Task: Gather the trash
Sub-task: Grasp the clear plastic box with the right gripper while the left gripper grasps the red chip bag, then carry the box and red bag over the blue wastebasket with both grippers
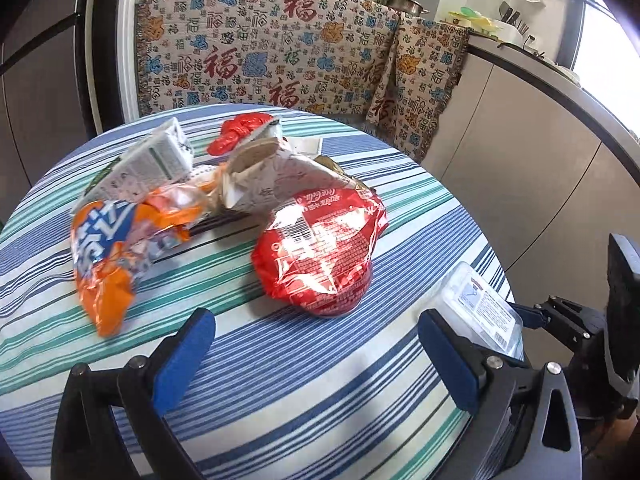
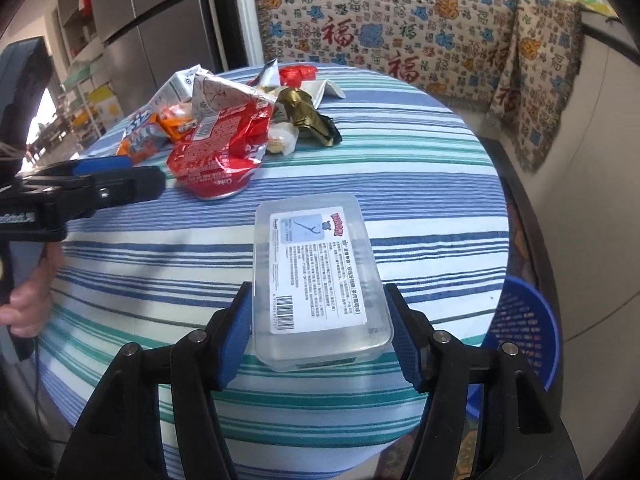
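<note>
A pile of trash lies on the round striped table (image 1: 304, 376): a red Coca-Cola wrapper (image 1: 324, 248), an orange wrapper (image 1: 108, 256), a white carton (image 1: 156, 160), crumpled paper (image 1: 280, 176) and a red piece (image 1: 240, 132). My left gripper (image 1: 316, 344) is open and empty, just short of the red wrapper. My right gripper (image 2: 322, 340) is shut on the near end of a clear plastic box (image 2: 316, 276) with a white label; the box also shows in the left wrist view (image 1: 480, 308). An olive foil wrapper (image 2: 308, 116) lies behind the pile.
A blue mesh basket (image 2: 520, 340) stands on the floor at the table's right side. A patterned cloth (image 1: 280, 48) hangs behind the table. A counter (image 1: 540, 80) with kitchenware runs along the right. A fridge (image 2: 152, 20) stands at the back left.
</note>
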The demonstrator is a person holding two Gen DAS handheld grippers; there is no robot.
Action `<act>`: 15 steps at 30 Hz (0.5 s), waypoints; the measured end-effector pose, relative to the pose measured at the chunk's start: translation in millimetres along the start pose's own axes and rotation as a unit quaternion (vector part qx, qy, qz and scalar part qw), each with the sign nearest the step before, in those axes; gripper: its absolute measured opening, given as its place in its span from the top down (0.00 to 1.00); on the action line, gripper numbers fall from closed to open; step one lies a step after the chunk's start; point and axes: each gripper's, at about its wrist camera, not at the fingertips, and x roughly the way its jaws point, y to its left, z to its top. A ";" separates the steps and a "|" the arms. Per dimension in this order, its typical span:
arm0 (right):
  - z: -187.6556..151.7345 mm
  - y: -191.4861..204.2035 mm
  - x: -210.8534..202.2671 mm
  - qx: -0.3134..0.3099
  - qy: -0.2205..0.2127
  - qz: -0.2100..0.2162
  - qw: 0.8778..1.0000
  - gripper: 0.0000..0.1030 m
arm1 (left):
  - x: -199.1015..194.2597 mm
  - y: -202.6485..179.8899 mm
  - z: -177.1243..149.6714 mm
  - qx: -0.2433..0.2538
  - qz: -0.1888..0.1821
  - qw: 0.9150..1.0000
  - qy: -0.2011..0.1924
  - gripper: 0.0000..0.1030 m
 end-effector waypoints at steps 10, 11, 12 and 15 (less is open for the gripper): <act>-7.9 1.1 4.6 -0.008 -0.006 -0.002 1.000 0.37 | 46.6 -1.9 12.0 -0.011 0.006 1.000 0.021 0.33; -8.1 1.9 4.4 -0.009 -0.006 -0.003 1.000 0.37 | 44.8 -0.8 9.8 -0.011 0.002 1.000 0.022 0.35; -8.3 2.3 4.1 -0.010 -0.006 -0.003 1.000 0.37 | 41.5 1.7 6.7 -0.015 -0.007 1.000 0.023 0.36; -7.5 3.5 4.3 -0.009 -0.004 0.000 1.000 0.37 | 20.0 13.2 -8.7 -0.021 -0.008 0.999 0.026 0.38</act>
